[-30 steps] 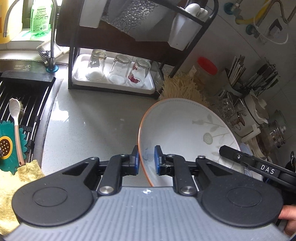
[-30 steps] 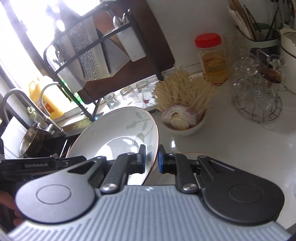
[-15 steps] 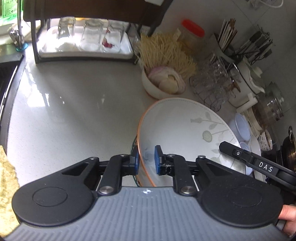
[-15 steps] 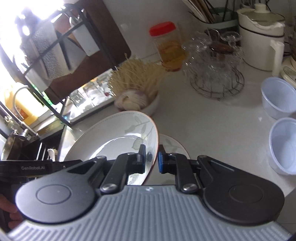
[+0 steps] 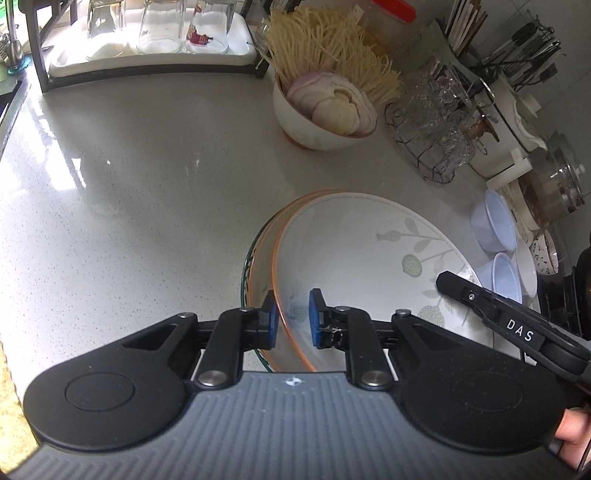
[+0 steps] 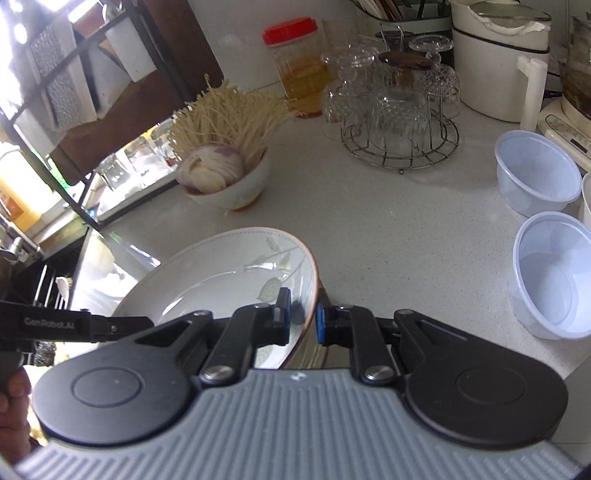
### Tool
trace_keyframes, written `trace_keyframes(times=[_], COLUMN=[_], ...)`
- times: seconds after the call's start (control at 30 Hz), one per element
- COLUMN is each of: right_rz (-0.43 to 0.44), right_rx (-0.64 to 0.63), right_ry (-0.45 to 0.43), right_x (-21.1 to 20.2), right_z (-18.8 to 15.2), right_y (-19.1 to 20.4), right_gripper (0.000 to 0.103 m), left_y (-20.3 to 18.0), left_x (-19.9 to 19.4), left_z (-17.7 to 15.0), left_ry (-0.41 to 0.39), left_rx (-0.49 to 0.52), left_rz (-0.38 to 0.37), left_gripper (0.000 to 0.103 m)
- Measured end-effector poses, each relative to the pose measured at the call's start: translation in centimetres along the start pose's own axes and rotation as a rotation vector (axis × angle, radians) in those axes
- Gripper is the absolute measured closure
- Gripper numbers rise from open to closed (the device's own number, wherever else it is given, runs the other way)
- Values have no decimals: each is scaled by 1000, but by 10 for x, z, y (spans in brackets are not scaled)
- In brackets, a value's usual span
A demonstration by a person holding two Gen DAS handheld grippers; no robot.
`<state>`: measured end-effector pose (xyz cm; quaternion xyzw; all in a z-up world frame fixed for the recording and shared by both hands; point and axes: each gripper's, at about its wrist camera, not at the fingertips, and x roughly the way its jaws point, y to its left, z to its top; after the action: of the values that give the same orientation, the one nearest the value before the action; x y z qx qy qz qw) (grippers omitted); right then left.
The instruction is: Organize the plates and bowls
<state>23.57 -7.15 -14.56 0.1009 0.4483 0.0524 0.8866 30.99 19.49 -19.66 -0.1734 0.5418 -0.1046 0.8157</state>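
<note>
Both grippers hold one large white bowl [image 5: 362, 258] with a leaf pattern and an orange rim. My left gripper [image 5: 291, 319] is shut on its near-left rim. My right gripper [image 6: 303, 315] is shut on the opposite rim of the same white bowl [image 6: 229, 269]; that gripper's arm shows at the right of the left wrist view. The bowl hangs low over a stack of dishes [image 5: 258, 254] on the grey counter, whose orange and green rims peek out to its left. Whether bowl and stack touch I cannot tell.
A small bowl [image 5: 317, 122] of sliced onion and noodles stands behind on the counter [image 5: 129, 177]. A wire rack of glasses [image 6: 391, 110] and two pale blue plastic bowls [image 6: 535, 173] sit to the right. A dark shelf with a tray of glasses [image 5: 155, 33] is at the back left.
Both grippers have carried the bowl down and to the right, away from the sink and shelf. The dish stack has come into view under it. Both grips are unchanged.
</note>
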Motion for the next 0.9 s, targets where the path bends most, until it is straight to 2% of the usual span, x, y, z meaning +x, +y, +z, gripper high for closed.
trace_keyframes(times=[0.2,0.33,0.57,0.67,0.7,0.9], right_rz=[3,2,9,-4,16,9], right_rx=[-41,-57,-17,8,29,27], right_ry=[2,-19,-19,12,10,12], right_x=[13,17,20,25,26,27], right_z=[1,2,4,4,3,5], right_y=[0,-1,-6,-12,-15,-14], right_gripper=[86,86,86,85,84,84], left_y=[-1,1,2,4,6,12], left_x=[9,15,21,19,17,7], left_z=[4,6,10,10,10,13], left_ry=[33,63,125,144,137,115], left_rx=[-6,-28,-38,-47,-57,-92], left_rz=[31,17,-3,-15,-21,-32], left_gripper=[82,82,82,80,80,79])
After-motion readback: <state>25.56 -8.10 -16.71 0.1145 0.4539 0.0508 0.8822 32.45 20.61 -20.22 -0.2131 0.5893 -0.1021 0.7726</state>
